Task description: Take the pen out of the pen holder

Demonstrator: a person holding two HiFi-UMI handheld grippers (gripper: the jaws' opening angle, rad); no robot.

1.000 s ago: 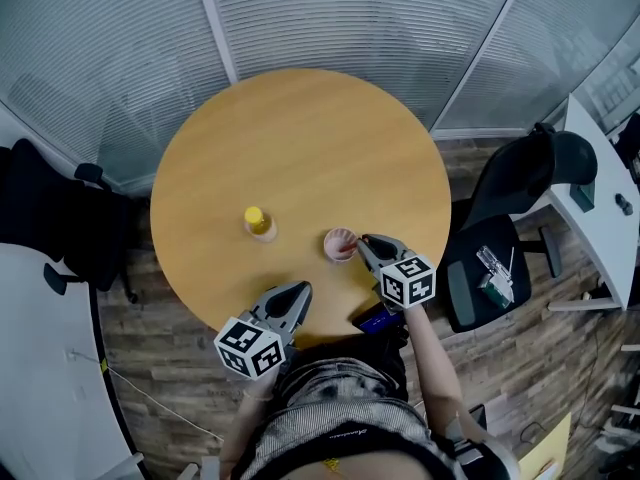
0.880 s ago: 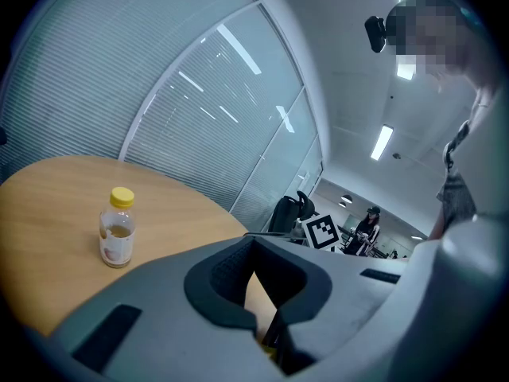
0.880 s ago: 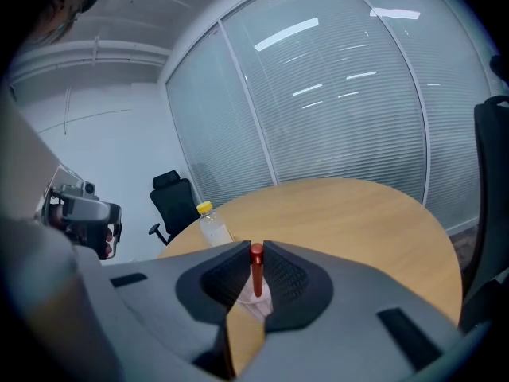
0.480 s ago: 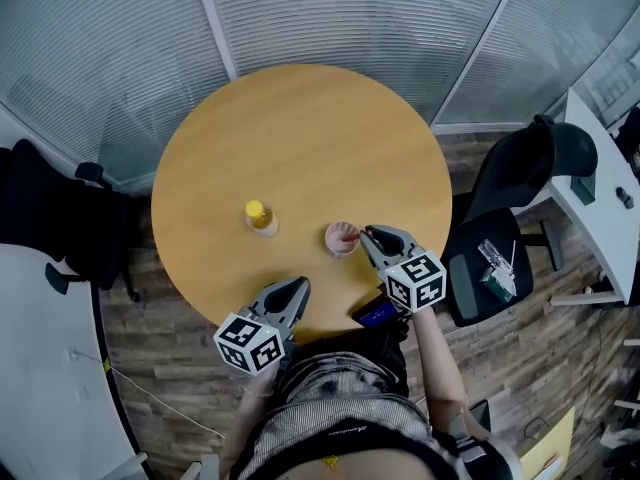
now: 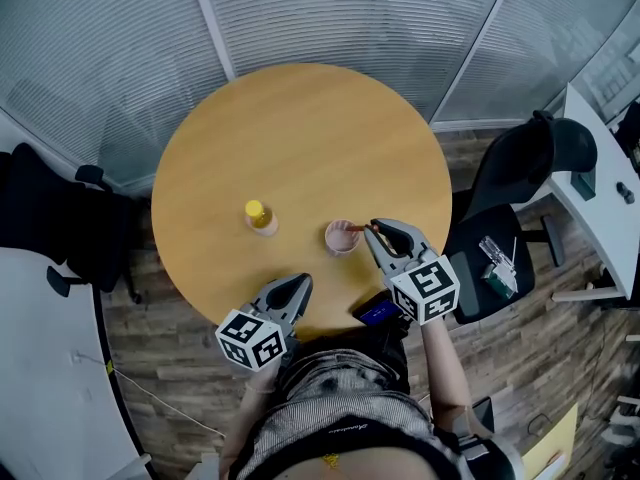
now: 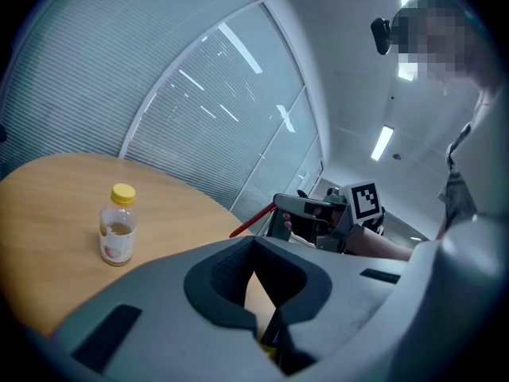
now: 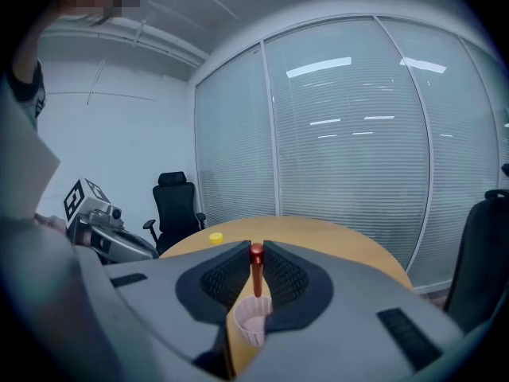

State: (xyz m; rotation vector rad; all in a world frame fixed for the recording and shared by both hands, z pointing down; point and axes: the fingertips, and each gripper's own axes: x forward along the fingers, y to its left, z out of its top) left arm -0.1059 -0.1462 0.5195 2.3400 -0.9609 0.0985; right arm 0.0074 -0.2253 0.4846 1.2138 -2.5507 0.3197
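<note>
A pink cup, the pen holder [image 5: 340,238], stands on the round wooden table [image 5: 300,128] near its front right edge. My right gripper [image 5: 374,230] is just right of the cup and shut on a red pen [image 5: 360,228]. In the right gripper view the pen [image 7: 256,270] stands upright between the pads, its lower end at the mouth of the cup [image 7: 252,321]. The left gripper view shows the pen [image 6: 253,220] slanting out of the right gripper [image 6: 312,216]. My left gripper [image 5: 300,284] hovers at the table's near edge, shut and holding nothing.
A small bottle with a yellow cap [image 5: 258,217] stands left of the cup, also seen as the bottle [image 6: 118,224]. A blue flat object [image 5: 378,314] lies at the table's near edge. Black office chairs [image 5: 505,218] stand right and left; glass walls with blinds surround the table.
My right gripper has drawn back to the right and up with the red pen, whose shaft has risen out of the cup. The left gripper has hardly moved.
</note>
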